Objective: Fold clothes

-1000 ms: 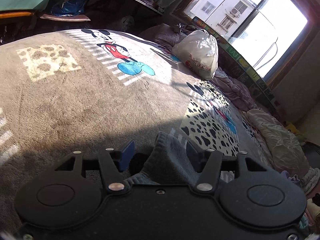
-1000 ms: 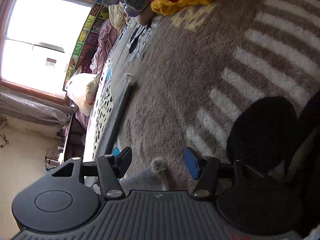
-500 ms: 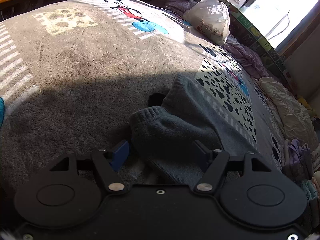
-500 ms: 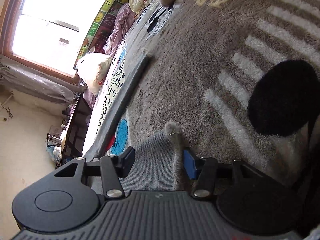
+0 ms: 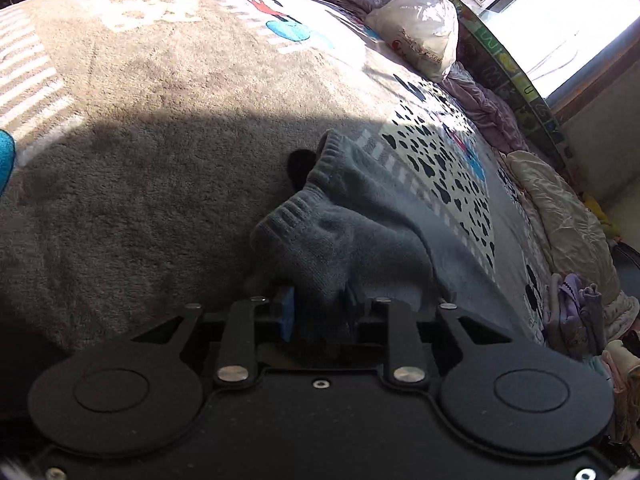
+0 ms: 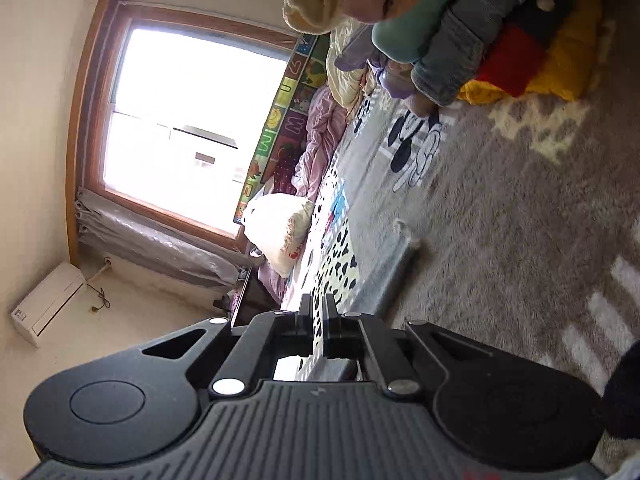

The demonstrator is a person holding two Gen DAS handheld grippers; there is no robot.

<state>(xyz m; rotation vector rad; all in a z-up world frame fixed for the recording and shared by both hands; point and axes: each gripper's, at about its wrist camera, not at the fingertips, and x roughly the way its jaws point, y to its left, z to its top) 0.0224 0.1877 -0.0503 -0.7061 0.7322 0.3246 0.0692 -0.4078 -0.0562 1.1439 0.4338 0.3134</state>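
A grey knitted garment [image 5: 360, 240] with ribbed cuffs lies on the brown plush blanket [image 5: 140, 140]. My left gripper [image 5: 320, 308] is shut on a bunched cuff end of it, the cloth filling the gap between the blue pads. In the right wrist view my right gripper [image 6: 324, 312] has its jaws nearly together, tilted up off the blanket. A thin strip of grey cloth [image 6: 396, 276] runs from it across the blanket; whether the jaws pinch it is hidden.
A white plastic bag [image 5: 420, 40] and crumpled bedding [image 5: 560, 220] lie by the window. A stack of folded clothes [image 6: 460, 28] in yellow, red, denim and green sits at the blanket's far side. A wall unit [image 6: 48, 304] is at left.
Both grippers were open around the garment's edges; both have closed. The left now clamps the cuff. The right has closed and swung up, its view turning toward the window and the clothes pile.
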